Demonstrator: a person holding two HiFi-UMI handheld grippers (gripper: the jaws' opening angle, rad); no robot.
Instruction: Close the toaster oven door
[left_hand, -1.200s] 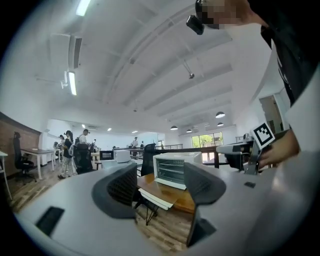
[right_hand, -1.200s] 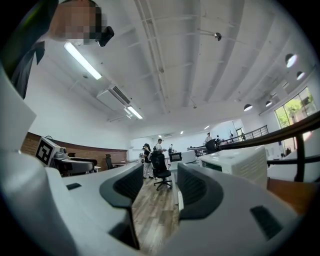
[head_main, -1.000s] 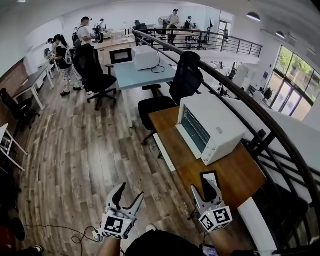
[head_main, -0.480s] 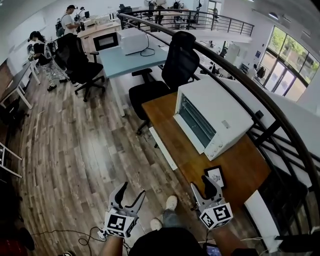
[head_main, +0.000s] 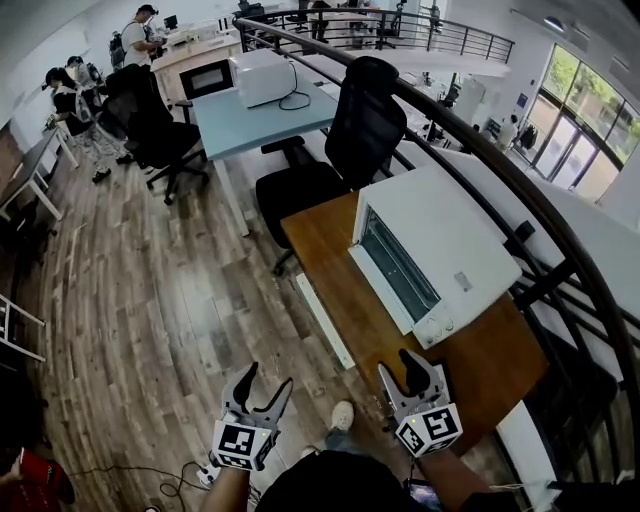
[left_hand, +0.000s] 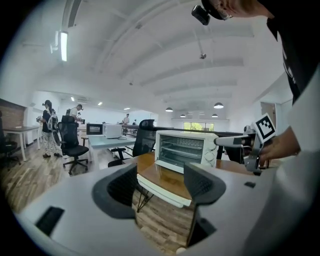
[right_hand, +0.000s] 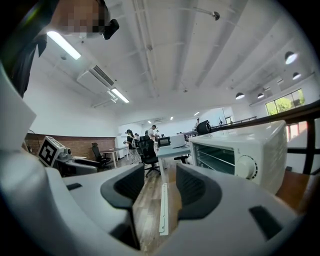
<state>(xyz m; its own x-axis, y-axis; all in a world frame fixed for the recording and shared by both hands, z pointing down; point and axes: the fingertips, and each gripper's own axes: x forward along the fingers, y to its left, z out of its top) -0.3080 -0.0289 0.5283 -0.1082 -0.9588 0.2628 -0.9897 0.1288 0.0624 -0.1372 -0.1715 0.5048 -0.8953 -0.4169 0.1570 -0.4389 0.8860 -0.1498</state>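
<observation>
While you're closing in, both claws are hanging empty: left claw (head_main: 265, 381) is gaping wide, right claw (head_main: 408, 371) is sitting about half open, nothing between either pair of pads. The toaster oven (head_main: 430, 240) is standing on the table (head_main: 320, 235), ahead of the right claw and slightly to its right, further ahead-right of the left one. Its door (head_main: 395, 265) is facing the left claw's side; can't tell how far it's dropped. Best bet: be pushing the door's edge up flat with one claw, not gripping. Versus a second ago, the oven is looking bigger and nearer, and both claws are sitting closer to the table.
</observation>
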